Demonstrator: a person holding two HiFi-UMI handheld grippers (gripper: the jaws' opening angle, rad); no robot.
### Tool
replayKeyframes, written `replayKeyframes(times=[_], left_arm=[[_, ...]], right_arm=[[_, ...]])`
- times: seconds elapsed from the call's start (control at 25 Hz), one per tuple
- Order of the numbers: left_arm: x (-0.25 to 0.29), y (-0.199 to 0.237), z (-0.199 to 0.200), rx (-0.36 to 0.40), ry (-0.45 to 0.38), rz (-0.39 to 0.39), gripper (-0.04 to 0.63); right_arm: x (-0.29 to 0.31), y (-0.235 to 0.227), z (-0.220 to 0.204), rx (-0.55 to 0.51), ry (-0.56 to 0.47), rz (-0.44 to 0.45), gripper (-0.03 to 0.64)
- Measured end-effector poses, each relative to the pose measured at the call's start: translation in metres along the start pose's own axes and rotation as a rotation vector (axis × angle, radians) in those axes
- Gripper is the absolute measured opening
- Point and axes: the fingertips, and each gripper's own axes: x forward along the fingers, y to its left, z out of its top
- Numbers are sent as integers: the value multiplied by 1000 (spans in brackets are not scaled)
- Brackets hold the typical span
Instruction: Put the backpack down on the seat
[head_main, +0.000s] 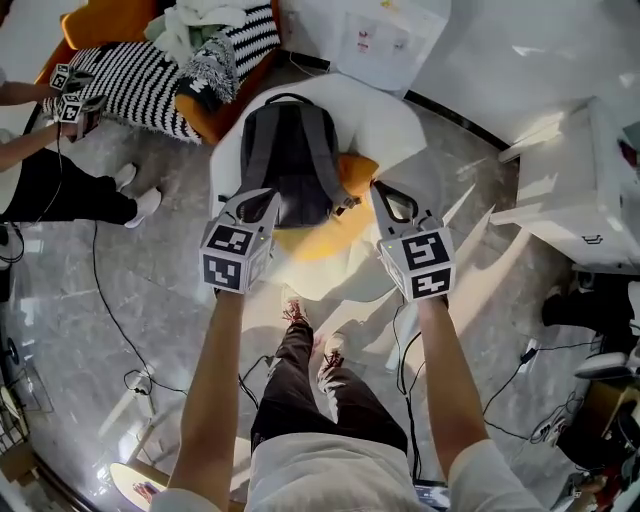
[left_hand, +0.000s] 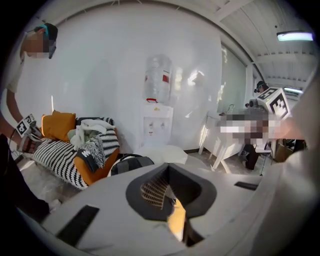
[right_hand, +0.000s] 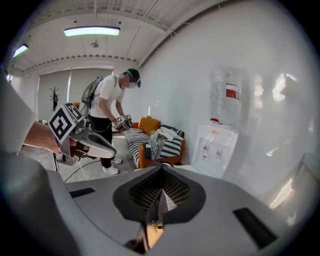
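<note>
A dark grey backpack (head_main: 290, 160) rests upright against the back of a white rounded seat (head_main: 385, 125), with an orange cushion (head_main: 358, 175) beside and under it. My left gripper (head_main: 268, 203) hovers at the pack's lower left corner, jaws shut with nothing between them. Just off the cushion's right edge, my right gripper (head_main: 388, 198) is also shut and empty. The left gripper view shows the closed jaws of the left gripper (left_hand: 172, 195) and the backpack (left_hand: 131, 162) beyond them. In the right gripper view the right gripper (right_hand: 159, 196) is closed, with the left gripper (right_hand: 75, 132) to its left.
An orange sofa with a striped blanket (head_main: 150, 80) stands at the back left. Another person (head_main: 60, 190) holding grippers stands beside it. A water dispenser (head_main: 385, 40) is behind the seat, a white table (head_main: 590, 200) to the right. Cables (head_main: 130, 375) trail over the floor.
</note>
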Motion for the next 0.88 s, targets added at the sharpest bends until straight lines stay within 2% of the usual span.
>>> replayKeyframes(times=[0.2,0.48,0.68,0.88], left_arm=[[-29,-19,21,31,-38,27,18],[-78,-47,42,10,-103,26,18],[-122,-61,61,40,-144,54,18],[-165,-83,85,71,-193,62,18]], right_arm=[[-32,6,20,-11,-48,21,3],[-81,20,46,-10,-111,29,5],[-115,41,69,-74,-131,48,3],[-152,61,99,-95,-173,60,3]])
